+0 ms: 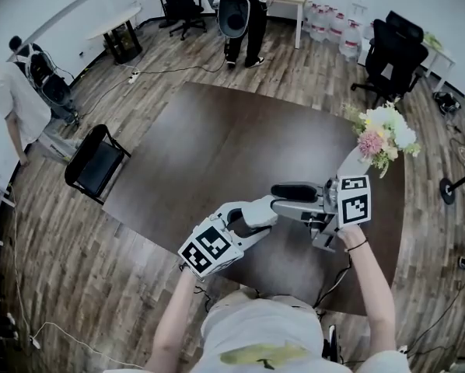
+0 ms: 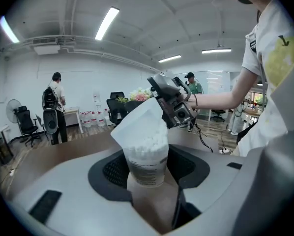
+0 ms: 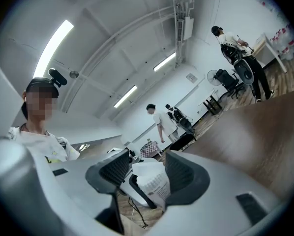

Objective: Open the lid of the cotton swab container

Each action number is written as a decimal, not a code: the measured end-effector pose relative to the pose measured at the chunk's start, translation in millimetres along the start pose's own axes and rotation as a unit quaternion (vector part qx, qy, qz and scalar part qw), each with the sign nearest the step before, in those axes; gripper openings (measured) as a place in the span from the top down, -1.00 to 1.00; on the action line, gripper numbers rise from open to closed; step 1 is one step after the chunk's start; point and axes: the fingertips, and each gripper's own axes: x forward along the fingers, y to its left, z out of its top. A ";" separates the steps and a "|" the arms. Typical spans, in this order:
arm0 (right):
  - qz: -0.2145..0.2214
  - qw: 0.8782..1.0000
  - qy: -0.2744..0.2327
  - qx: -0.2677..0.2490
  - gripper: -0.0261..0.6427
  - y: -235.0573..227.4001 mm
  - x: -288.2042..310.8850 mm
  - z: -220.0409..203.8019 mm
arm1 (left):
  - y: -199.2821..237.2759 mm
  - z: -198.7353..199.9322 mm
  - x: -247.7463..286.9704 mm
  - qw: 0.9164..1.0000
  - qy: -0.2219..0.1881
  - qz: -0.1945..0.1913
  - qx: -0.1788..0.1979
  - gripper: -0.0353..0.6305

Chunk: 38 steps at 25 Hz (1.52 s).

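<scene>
Cotton swab container (image 2: pixel 147 161) stands roughly upright between the pads of my left gripper (image 2: pixel 148 175), low in the middle of the left gripper view. The jaws are spread wide and clamp its sides, with the swabs showing at the top. Its white lid (image 2: pixel 136 122) is tilted up off the rim.

My right gripper (image 3: pixel 148 172) meets the lid from the upper right of that view and has hold of it. In the right gripper view the white piece fills the gap from pad to pad, with the jaws well apart.

In the head view both grippers meet in the lower middle of the frame, above the near part of the dark table (image 1: pixel 217 146). The tabletop spreads wide toward the upper left, and its far edge is well away. Flowers (image 1: pixel 384 134) stand at the table's right edge, near my right gripper. A black chair (image 1: pixel 96 162) sits just off the left edge. A person (image 1: pixel 244 14) stands beyond the far edge, at the top of the frame.
</scene>
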 end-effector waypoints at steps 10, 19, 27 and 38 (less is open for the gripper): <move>-0.119 0.987 -0.017 -0.109 0.74 -17.6 -20.5 -3.6 | 43.9 -8.5 -16.8 0.989 -0.021 0.137 -0.059 0.18; -0.223 0.957 -0.050 -0.181 0.85 -30.4 -43.3 -7.3 | 69.9 -15.2 -37.1 0.966 -0.032 0.240 -0.088 0.18; -0.296 0.931 -0.088 -0.197 0.86 -41.9 -65.9 -13.8 | 81.3 -27.5 -51.4 0.947 -0.040 0.293 -0.123 0.18; -0.365 0.895 -0.121 -0.225 0.86 -45.6 -81.8 -20.9 | 87.3 -41.9 -72.5 0.928 -0.049 0.341 -0.143 0.18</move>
